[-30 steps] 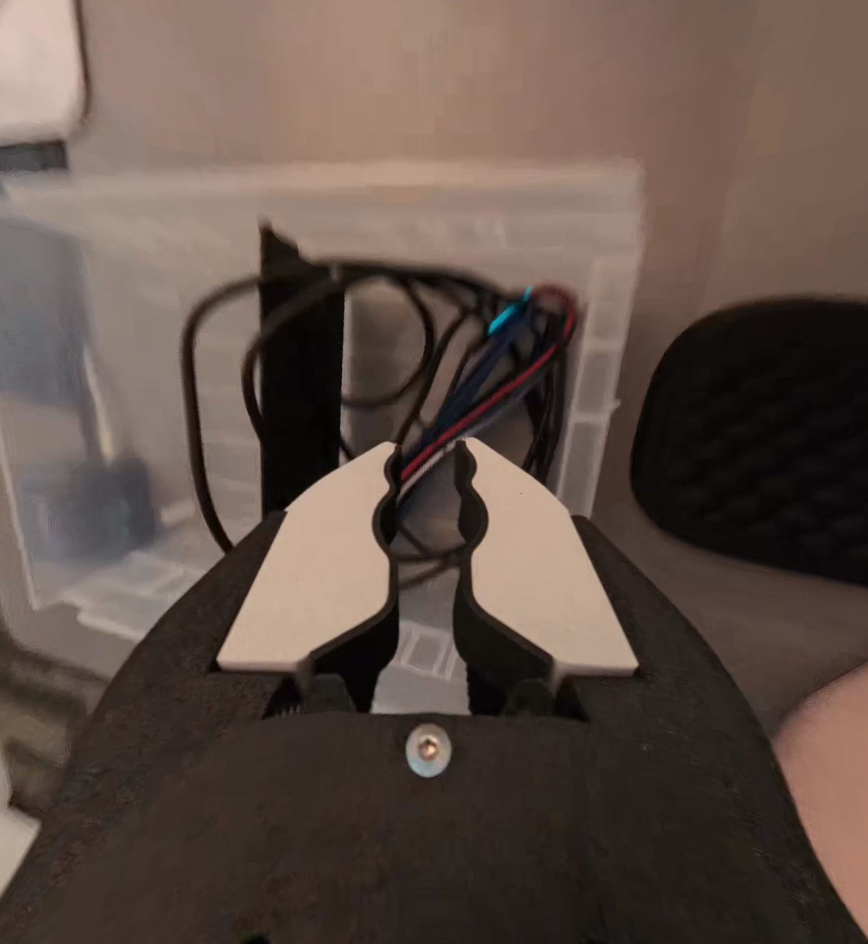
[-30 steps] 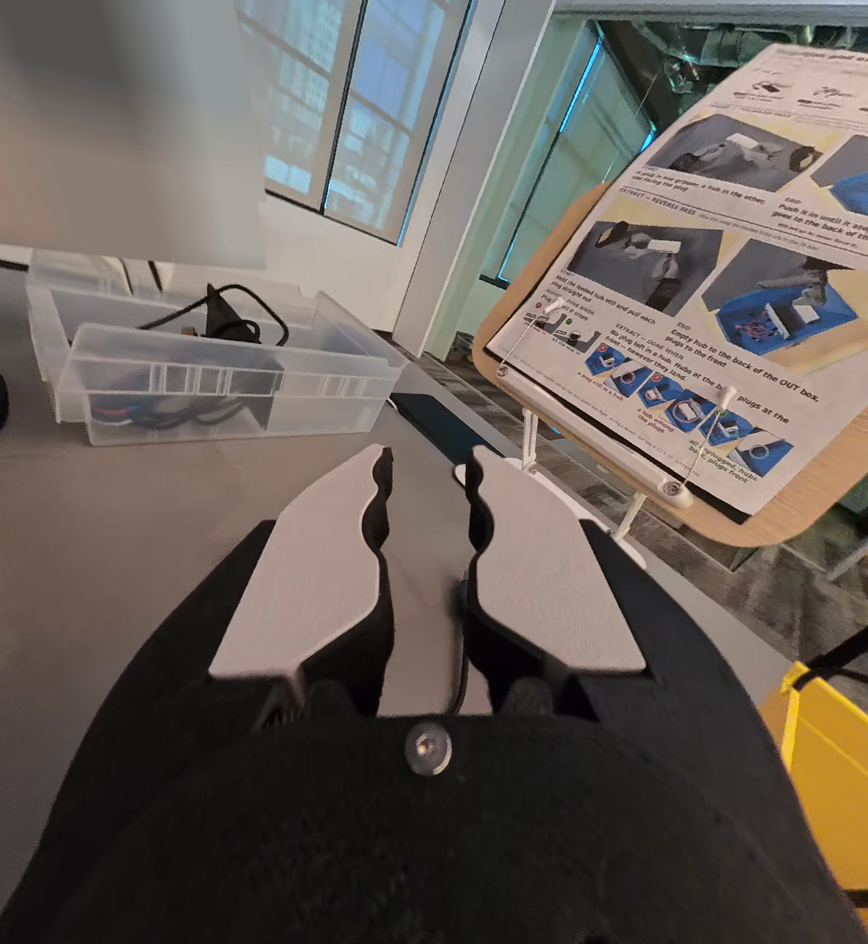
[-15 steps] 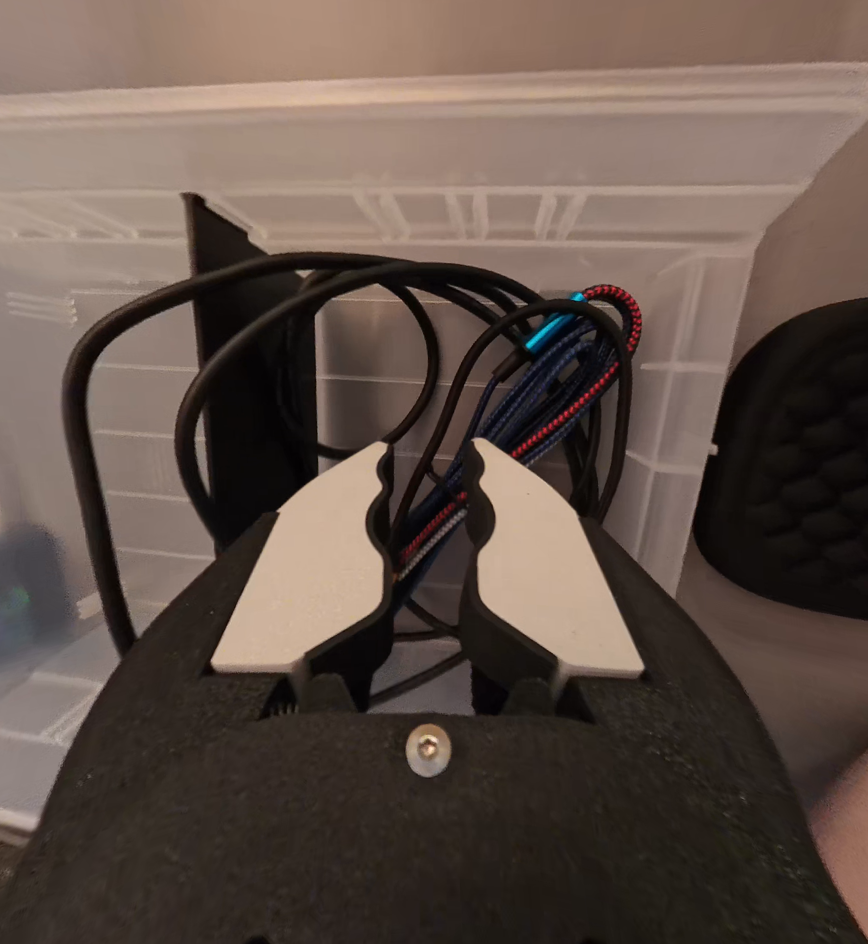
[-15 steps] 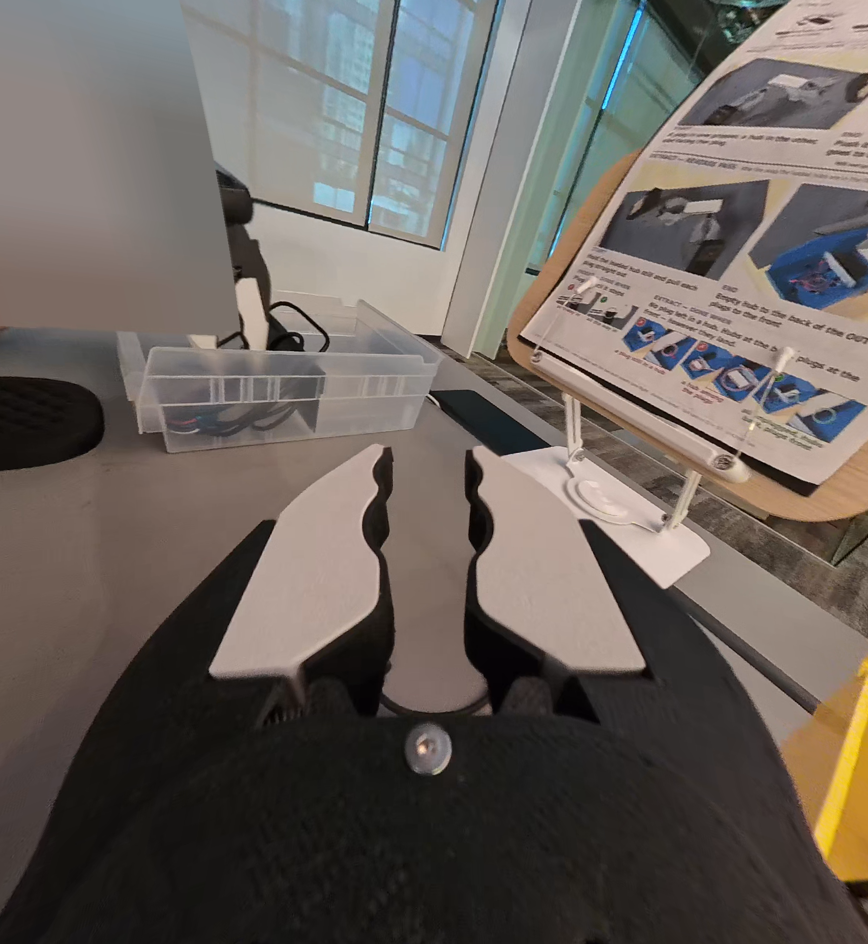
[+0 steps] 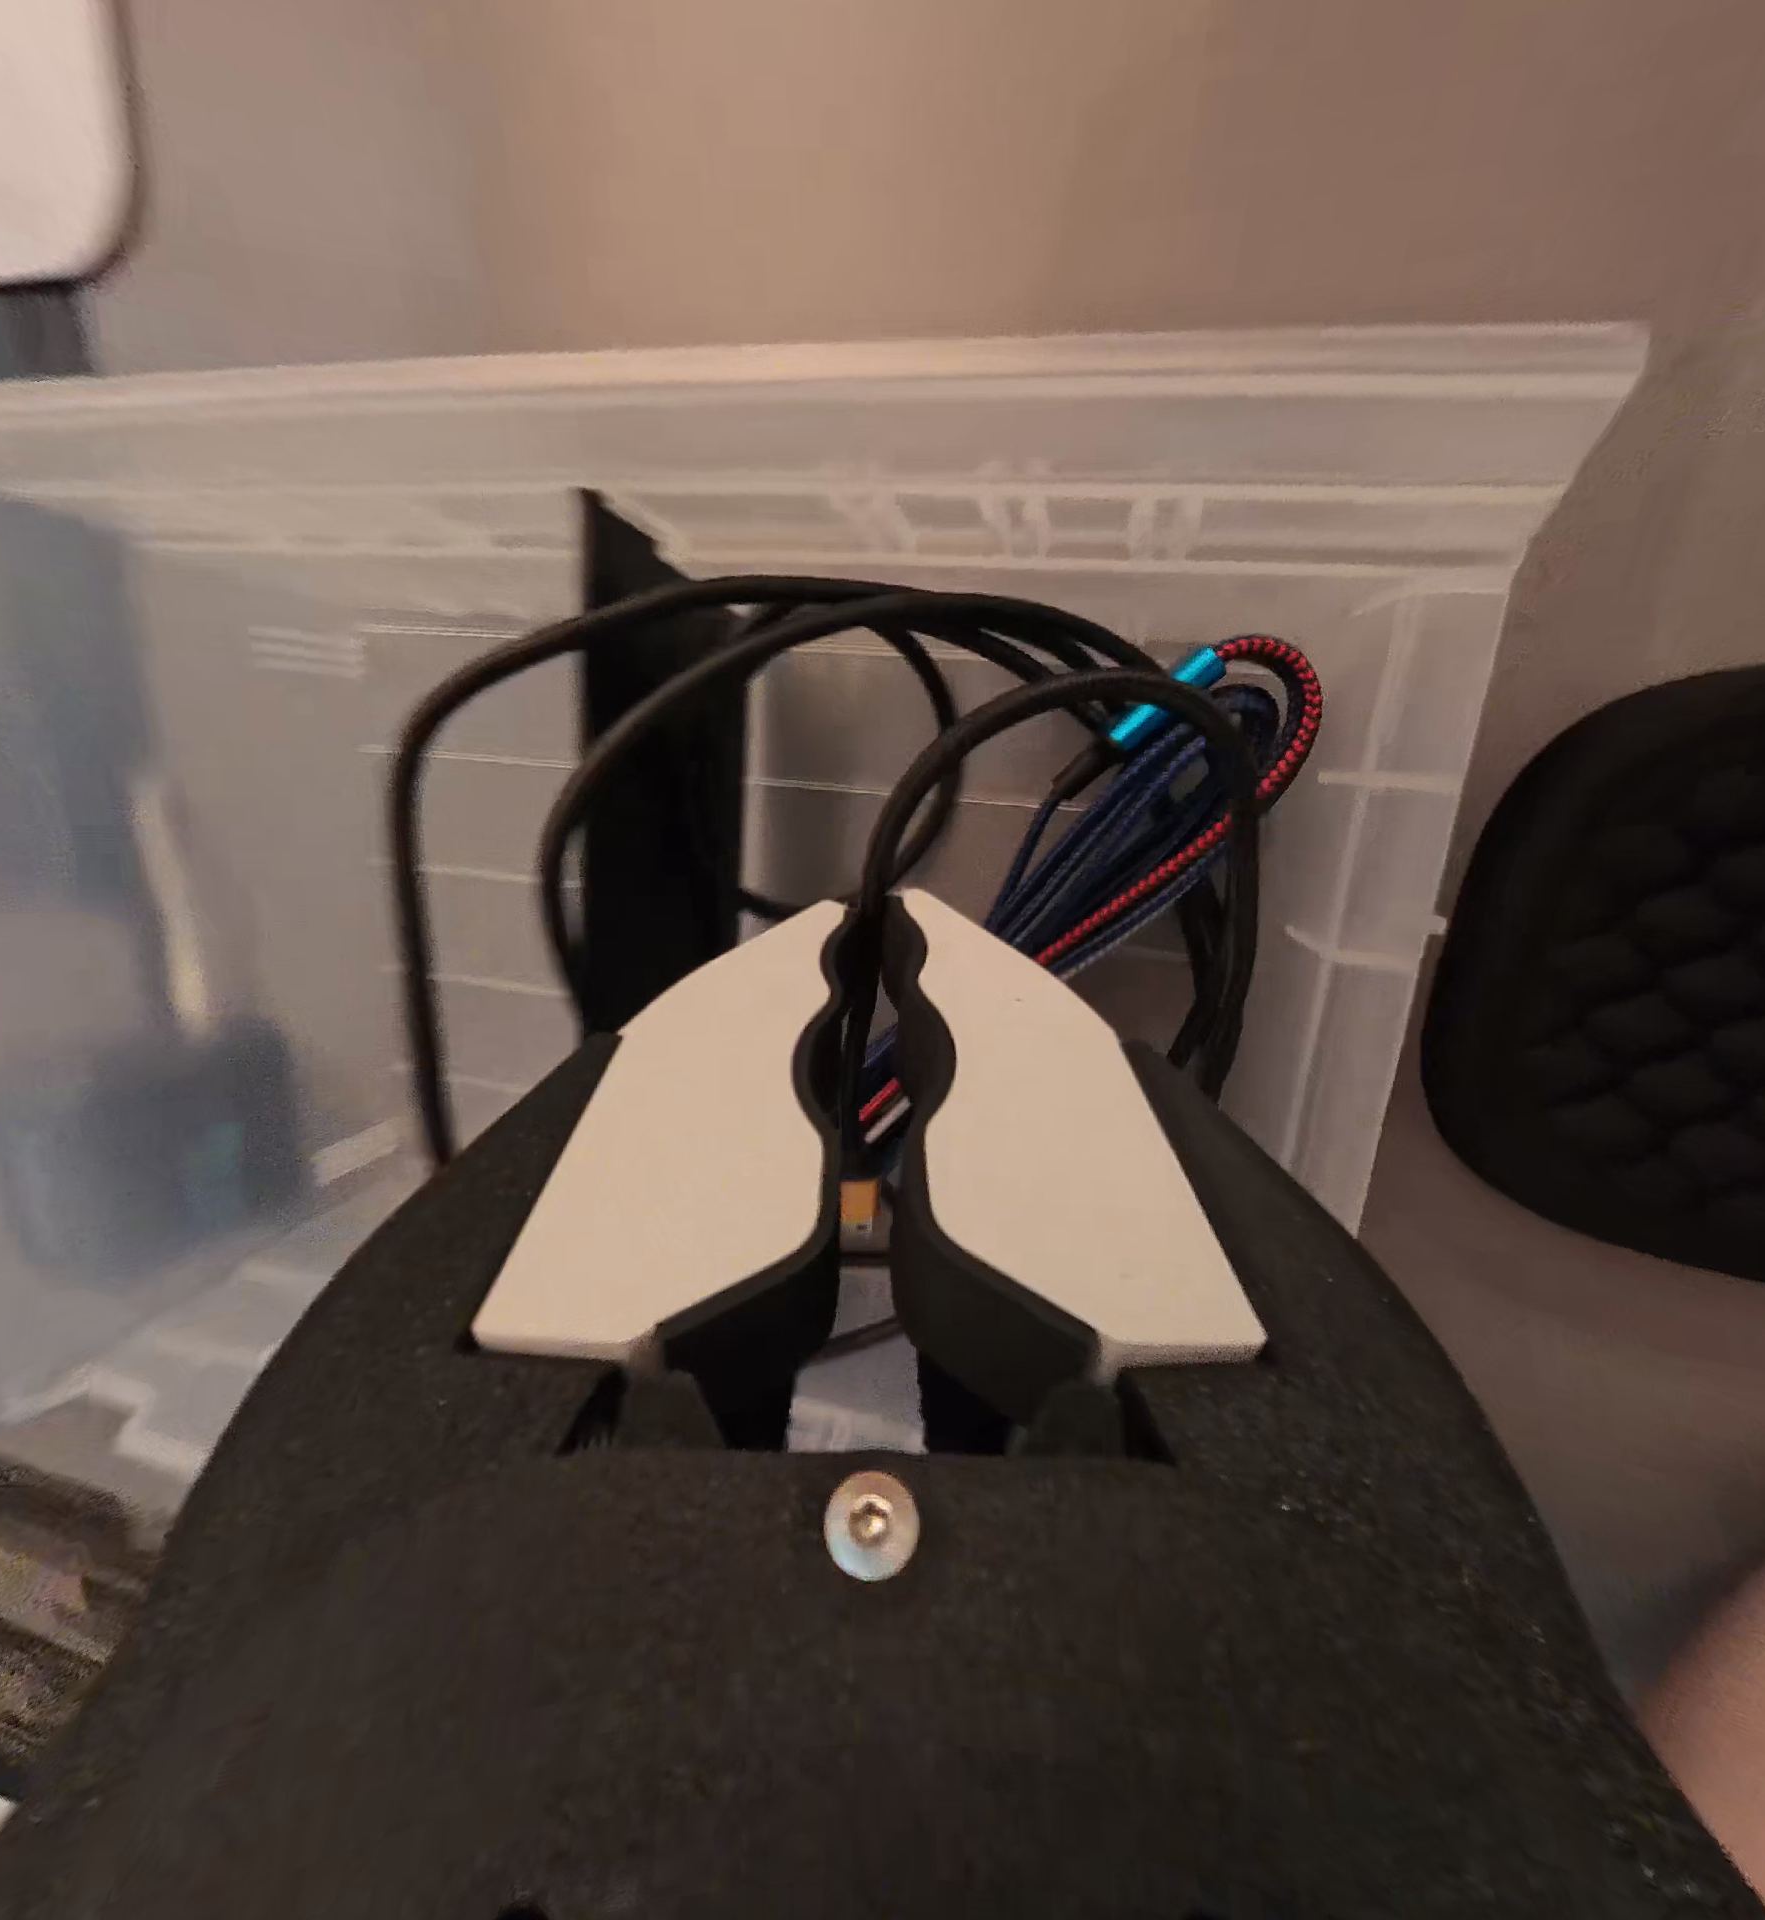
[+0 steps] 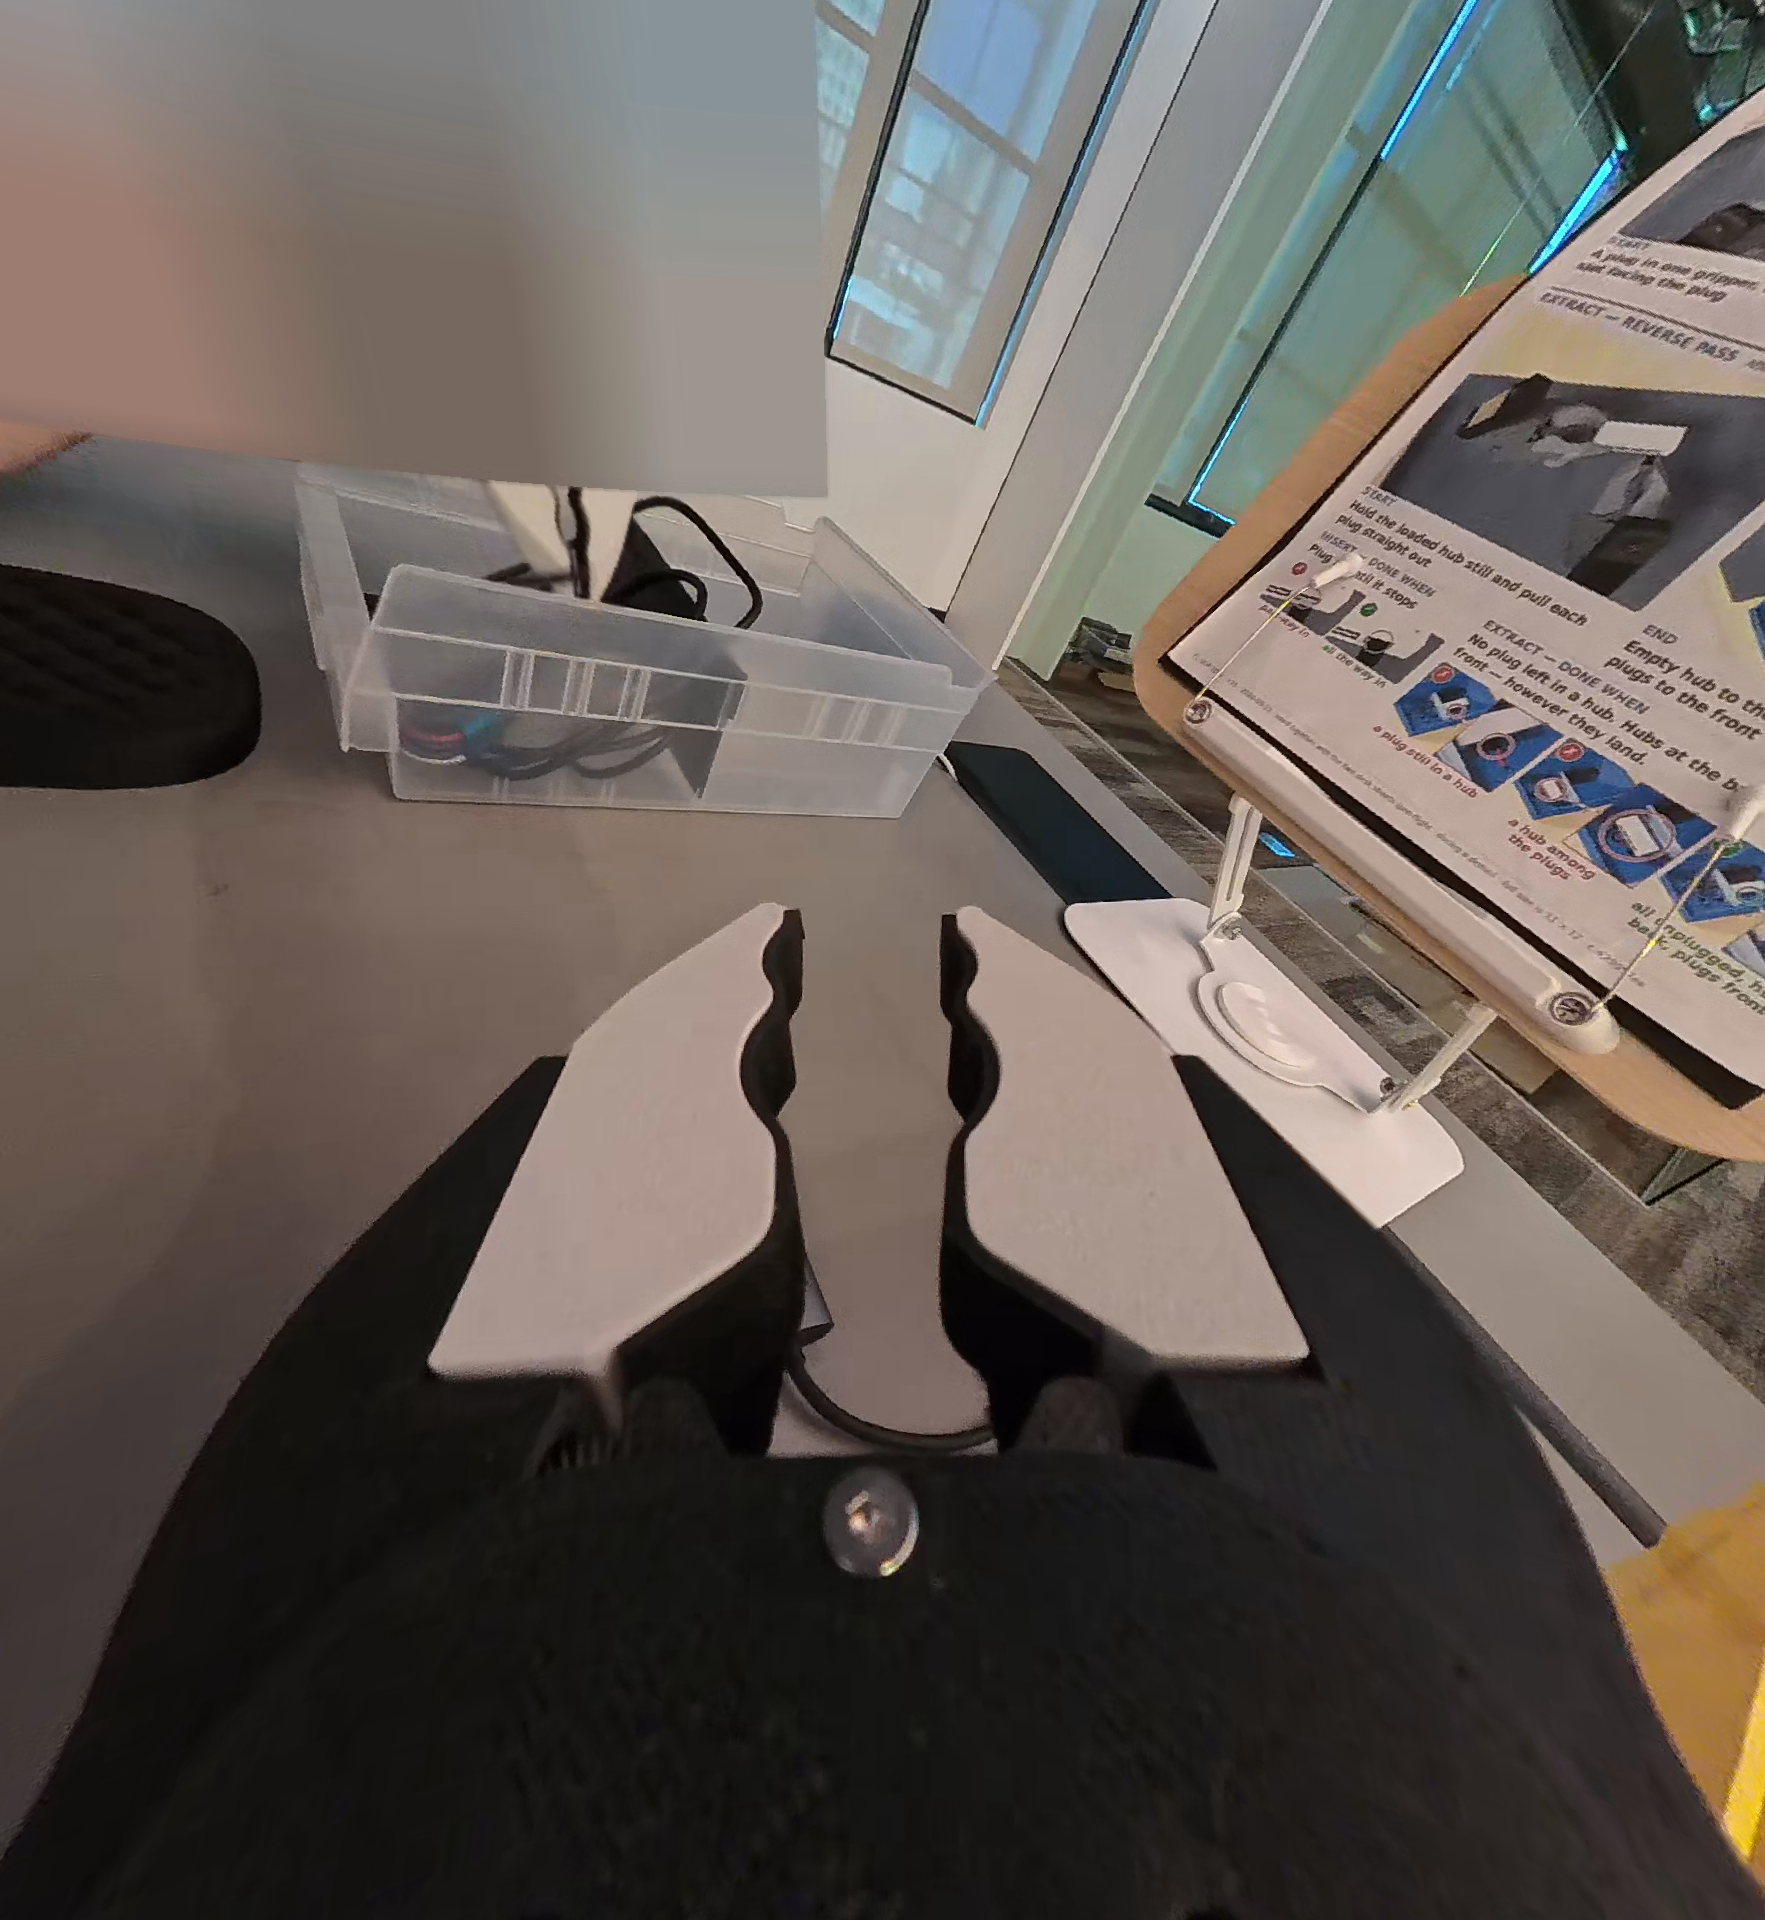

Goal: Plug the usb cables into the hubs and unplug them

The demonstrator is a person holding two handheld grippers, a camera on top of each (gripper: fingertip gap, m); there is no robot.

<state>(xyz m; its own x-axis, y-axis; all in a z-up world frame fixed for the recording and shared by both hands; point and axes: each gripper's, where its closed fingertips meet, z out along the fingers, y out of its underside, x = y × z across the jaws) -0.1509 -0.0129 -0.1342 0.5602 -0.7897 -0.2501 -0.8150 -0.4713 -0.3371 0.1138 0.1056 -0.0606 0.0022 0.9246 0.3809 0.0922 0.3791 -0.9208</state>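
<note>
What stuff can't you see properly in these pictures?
- Left wrist view: the black cable runs between the left claw fingers; its plug end is mostly hidden.
- Left wrist view: things in the clear bin's left part are blurred.
- Right wrist view: a cable loop is mostly hidden under the right claw.
- No hub is recognisable.
</note>
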